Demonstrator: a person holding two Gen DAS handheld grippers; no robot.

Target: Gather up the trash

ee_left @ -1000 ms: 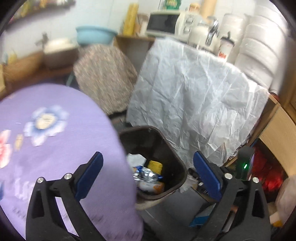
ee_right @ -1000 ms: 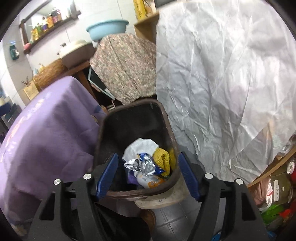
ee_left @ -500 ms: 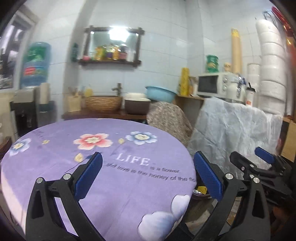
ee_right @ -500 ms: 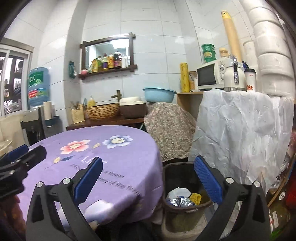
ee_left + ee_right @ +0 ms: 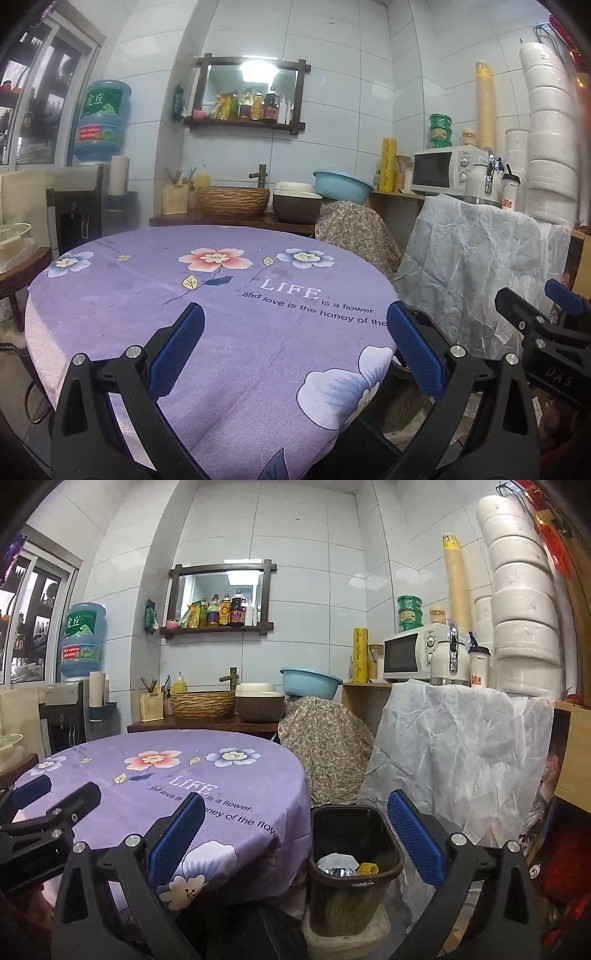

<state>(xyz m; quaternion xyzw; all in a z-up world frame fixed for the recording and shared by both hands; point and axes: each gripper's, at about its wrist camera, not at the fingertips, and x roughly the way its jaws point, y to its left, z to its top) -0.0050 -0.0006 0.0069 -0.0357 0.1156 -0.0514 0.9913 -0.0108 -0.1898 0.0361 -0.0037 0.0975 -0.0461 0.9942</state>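
Observation:
A dark brown trash bin (image 5: 354, 882) stands on the floor to the right of the round table, holding a white wrapper, a foil wrapper (image 5: 338, 867) and a yellow piece (image 5: 367, 868). My right gripper (image 5: 295, 834) is open and empty, held back from the bin and above it. My left gripper (image 5: 293, 349) is open and empty over the near edge of the purple flowered tablecloth (image 5: 207, 295). No trash shows on the tablecloth. The right gripper also shows at the right of the left wrist view (image 5: 546, 332), and the left gripper at the left of the right wrist view (image 5: 44, 812).
A cloth-covered object (image 5: 328, 746) and a white crinkled sheet over a stand (image 5: 458, 753) are behind the bin. A counter at the back holds a wicker basket (image 5: 232, 201), a blue basin (image 5: 341, 184) and a microwave (image 5: 443, 171). A water dispenser (image 5: 79, 206) stands at the left.
Both grippers have pulled up and back from over the bin. The views now look level across the table and the room. Both stay open and empty.

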